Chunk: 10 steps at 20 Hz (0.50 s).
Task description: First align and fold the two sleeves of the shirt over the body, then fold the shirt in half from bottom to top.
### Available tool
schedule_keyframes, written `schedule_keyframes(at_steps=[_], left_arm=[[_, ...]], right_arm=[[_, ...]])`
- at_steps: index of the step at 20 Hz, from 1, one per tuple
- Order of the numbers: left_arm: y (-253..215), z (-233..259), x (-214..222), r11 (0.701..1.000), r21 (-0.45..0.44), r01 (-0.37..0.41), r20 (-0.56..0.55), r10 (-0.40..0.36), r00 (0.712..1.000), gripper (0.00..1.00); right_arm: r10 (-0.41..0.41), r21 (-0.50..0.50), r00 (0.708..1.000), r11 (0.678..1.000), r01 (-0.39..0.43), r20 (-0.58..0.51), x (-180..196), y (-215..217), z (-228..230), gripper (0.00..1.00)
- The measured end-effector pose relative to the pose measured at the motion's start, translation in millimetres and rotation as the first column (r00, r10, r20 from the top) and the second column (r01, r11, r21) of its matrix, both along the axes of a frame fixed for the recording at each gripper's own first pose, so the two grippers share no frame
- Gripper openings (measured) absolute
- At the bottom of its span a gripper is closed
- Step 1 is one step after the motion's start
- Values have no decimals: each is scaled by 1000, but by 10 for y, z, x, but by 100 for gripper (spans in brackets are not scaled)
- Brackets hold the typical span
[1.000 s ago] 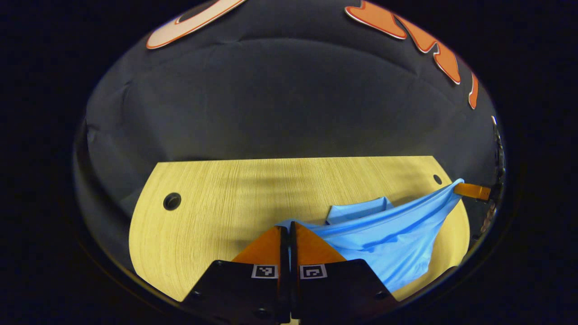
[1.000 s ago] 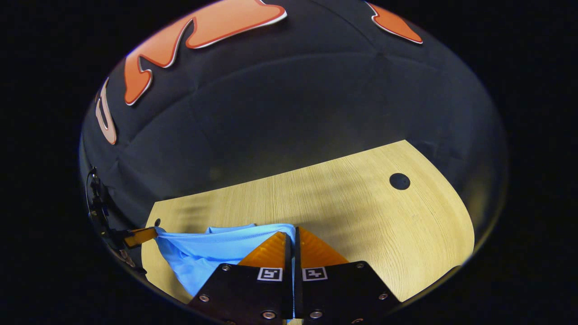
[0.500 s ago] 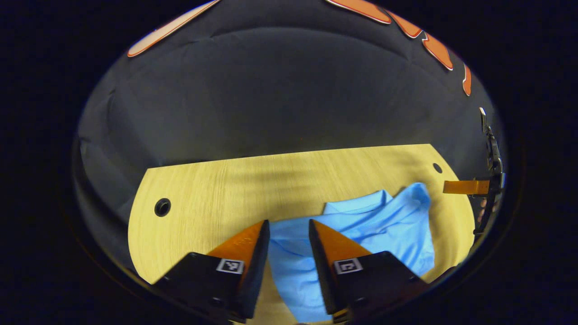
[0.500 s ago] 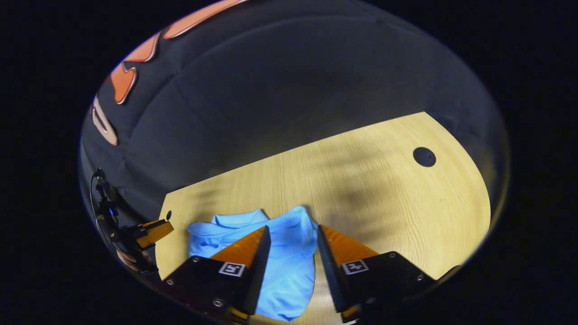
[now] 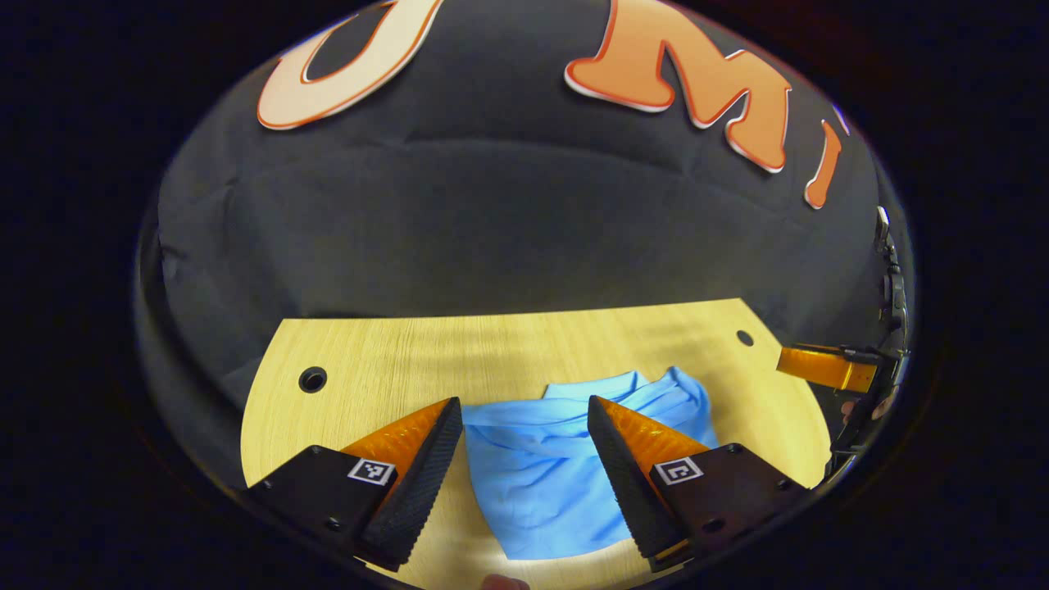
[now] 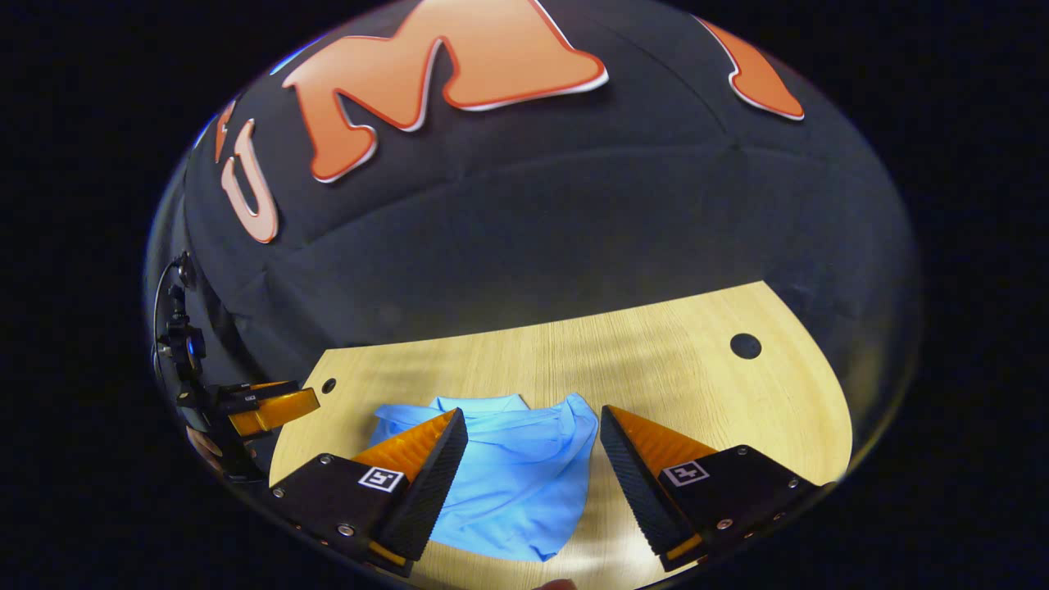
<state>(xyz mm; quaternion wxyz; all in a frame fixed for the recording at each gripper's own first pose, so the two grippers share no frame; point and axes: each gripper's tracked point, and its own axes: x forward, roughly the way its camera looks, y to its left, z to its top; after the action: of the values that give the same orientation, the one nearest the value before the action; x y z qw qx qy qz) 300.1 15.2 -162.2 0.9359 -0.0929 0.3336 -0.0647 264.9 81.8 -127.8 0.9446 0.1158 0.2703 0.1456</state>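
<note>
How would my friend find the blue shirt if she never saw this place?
Look at the wooden table in front of the black cloth wall. Near its front edge lies the blue shirt, folded into a rumpled bundle between the open left tongs. It is the only soft, blue thing on the pale wood.

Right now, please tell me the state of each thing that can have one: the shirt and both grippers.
blue shirt: lying folded and wrinkled on the wooden table, held by no gripper.
left gripper: open, above the shirt, touching nothing.
right gripper: open, above the shirt, touching nothing.
</note>
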Motion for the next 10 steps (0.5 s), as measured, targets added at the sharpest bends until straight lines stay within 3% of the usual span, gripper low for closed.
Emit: schedule_keyframes(at_steps=[6,10], left_arm=[[-200,476,-540,998,51,27,140,-34,990,99],[-238,948,-982,996,76,-55,282,31,959,99]], right_arm=[[-16,-28,994,999,19,110,-722,91,327,99],[25,-50,972,999,-13,233,-1237,96,589,98]])
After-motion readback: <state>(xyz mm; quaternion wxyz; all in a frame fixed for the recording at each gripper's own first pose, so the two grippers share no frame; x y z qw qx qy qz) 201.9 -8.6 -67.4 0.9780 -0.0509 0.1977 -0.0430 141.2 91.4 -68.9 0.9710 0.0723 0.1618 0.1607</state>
